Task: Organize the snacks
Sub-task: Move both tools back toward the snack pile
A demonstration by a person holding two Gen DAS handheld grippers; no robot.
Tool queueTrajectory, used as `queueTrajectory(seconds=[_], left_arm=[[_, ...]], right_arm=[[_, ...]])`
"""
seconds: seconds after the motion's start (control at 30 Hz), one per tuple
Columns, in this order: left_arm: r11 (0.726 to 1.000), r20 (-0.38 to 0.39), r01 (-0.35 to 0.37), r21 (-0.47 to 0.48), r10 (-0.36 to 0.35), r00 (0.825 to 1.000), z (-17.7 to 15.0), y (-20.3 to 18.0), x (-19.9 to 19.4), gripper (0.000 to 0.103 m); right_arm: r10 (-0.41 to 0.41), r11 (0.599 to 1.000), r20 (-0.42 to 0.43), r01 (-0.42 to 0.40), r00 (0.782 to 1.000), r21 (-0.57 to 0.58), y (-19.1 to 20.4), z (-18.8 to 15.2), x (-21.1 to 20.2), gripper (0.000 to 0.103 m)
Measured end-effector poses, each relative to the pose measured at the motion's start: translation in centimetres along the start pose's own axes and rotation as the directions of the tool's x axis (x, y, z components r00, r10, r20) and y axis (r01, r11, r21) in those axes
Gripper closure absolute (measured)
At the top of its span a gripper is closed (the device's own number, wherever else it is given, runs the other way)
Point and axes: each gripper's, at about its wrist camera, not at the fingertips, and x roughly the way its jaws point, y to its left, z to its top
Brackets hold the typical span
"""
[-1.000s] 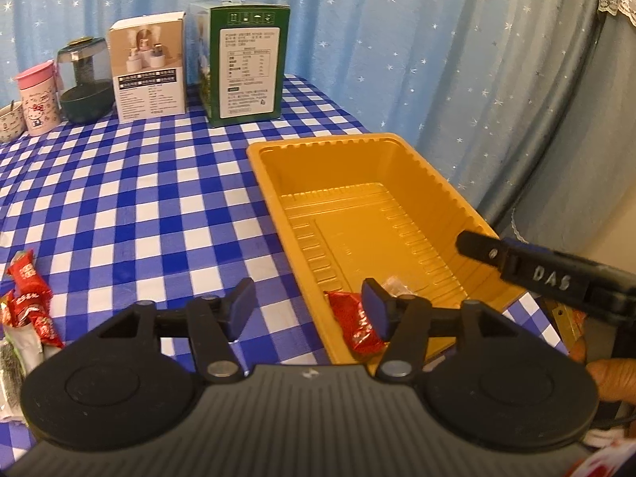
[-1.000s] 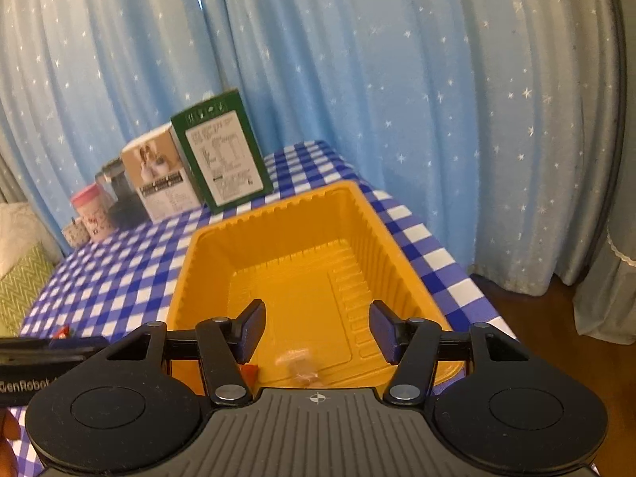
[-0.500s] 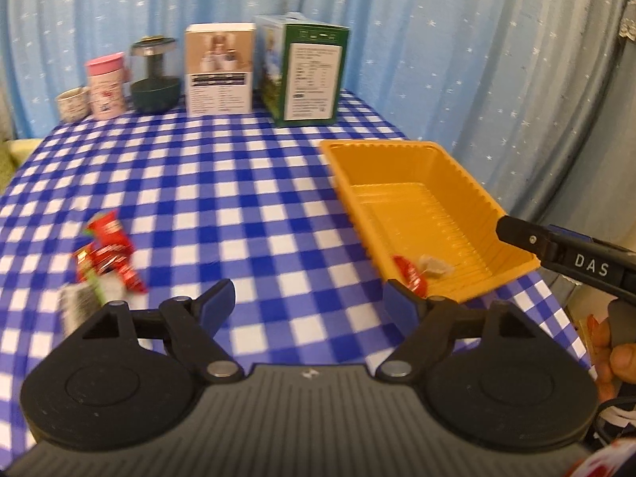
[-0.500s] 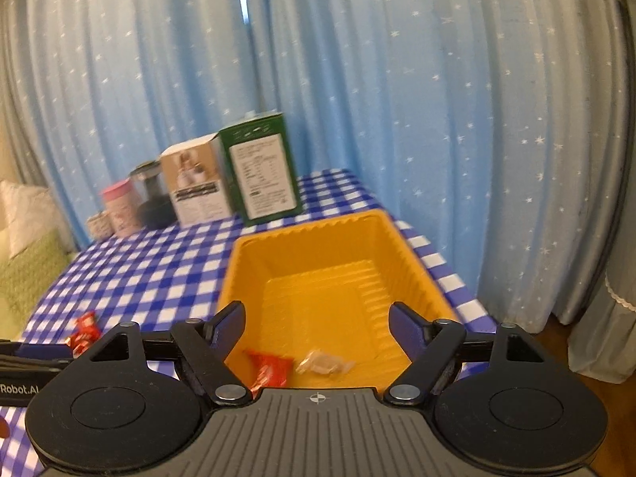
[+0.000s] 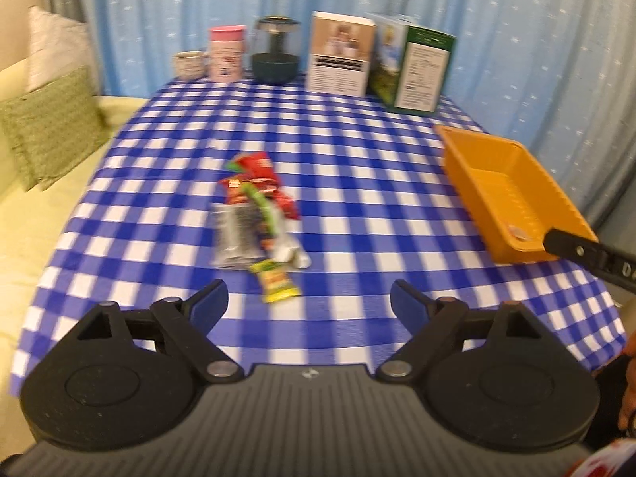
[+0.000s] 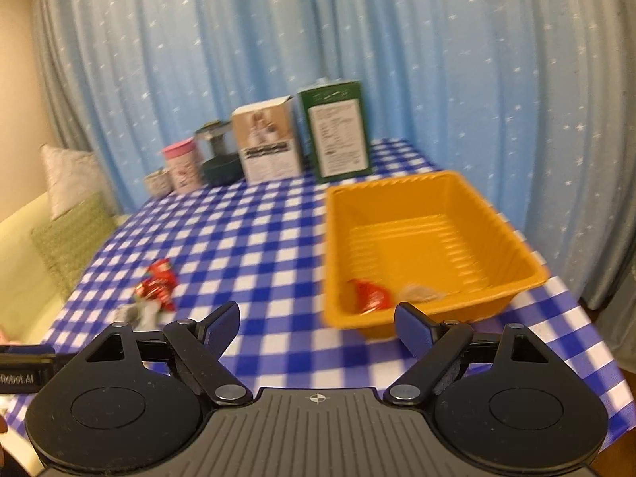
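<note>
Through the left wrist camera, my left hand-held gripper (image 5: 309, 305) is spread wide and holds nothing, hanging above the tabletop (image 5: 357, 151). The snack pile (image 5: 254, 214) lies ahead of it, slightly left, with a yellow packet (image 5: 275, 285) nearest the fingers. The tray (image 5: 512, 194) sits well to the right, near the edge. I judge the next pick belongs here: I would take the yellow packet first, since it lies apart from the heap, come down with one finger on each long side, and close gently so the wrapper does not slide off the cloth. The picture is blurred, so I cannot read the wrappers.

Through the right wrist camera, my right hand-held gripper (image 6: 317, 324) is also spread and empty, just before the tray's (image 6: 433, 310) near wall. A red snack (image 6: 369, 296) and a pale one (image 6: 417, 292) lie inside, at the near end.

The cloth is blue-and-white check. Boxes (image 6: 302, 139) and cups (image 6: 181, 167) line the far edge; star-dotted blue curtains (image 6: 437, 59) hang behind, and a sofa with cushions (image 5: 47, 131) stands left.
</note>
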Motion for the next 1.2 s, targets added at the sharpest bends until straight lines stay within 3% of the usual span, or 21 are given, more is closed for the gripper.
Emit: queueTrajectory(seconds=[0.3, 0.7, 1.2], left_arm=[[0.997, 0.01, -0.06, -0.055, 0.06, 0.998, 0.0, 4.6, -1.0, 0.013], [0.994, -0.014, -0.093, -0.049, 0.092, 0.996, 0.9, 8.0, 0.7, 0.013], [0.993, -0.043, -0.113, -0.039, 0.111, 0.993, 2.8, 11.1, 6.3, 0.014]], right_arm=[[0.103, 0.992, -0.05, -0.107, 0.993, -0.069, 4.8, -0.4, 0.8, 0.018], [0.152, 0.975, -0.095, -0.165, 0.984, -0.149, 9.6, -1.3, 3.7, 0.019], [0.223, 0.95, -0.195, -0.258, 0.955, -0.177, 13.9, -1.4, 12.4, 0.047]])
